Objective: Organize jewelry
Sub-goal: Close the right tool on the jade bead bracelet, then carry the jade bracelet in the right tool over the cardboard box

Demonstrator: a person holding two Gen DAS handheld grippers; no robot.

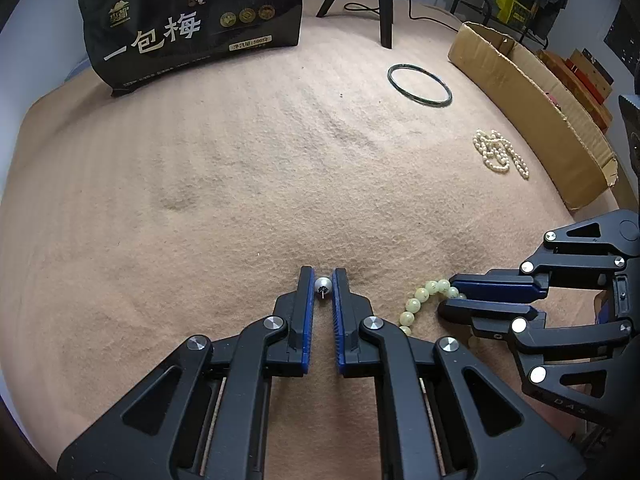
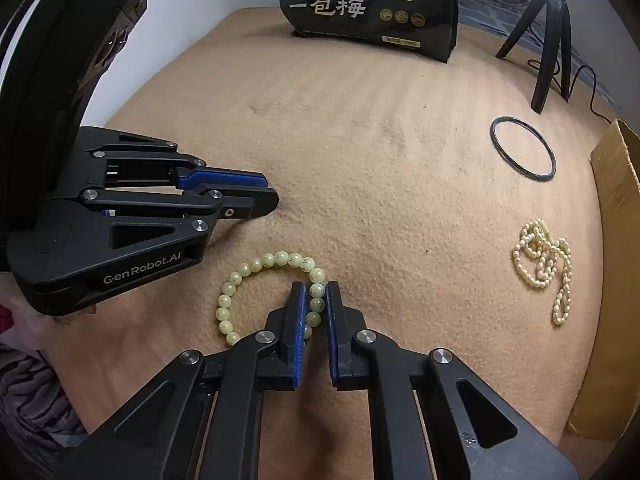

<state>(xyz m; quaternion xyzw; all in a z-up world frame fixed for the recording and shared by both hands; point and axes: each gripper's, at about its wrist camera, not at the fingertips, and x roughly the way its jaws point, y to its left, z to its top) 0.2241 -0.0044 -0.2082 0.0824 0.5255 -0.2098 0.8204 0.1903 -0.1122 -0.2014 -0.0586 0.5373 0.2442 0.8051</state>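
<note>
My left gripper is shut on a small silver pearl earring and rests low on the tan blanket. My right gripper is shut on a pale green bead bracelet that lies on the blanket; the bracelet also shows in the left wrist view beside the right gripper. A dark bangle and a heap of cream pearl necklace lie further off to the right.
A black snack bag stands at the far edge. An open cardboard box runs along the right side. A black tripod with a cable stands at the back.
</note>
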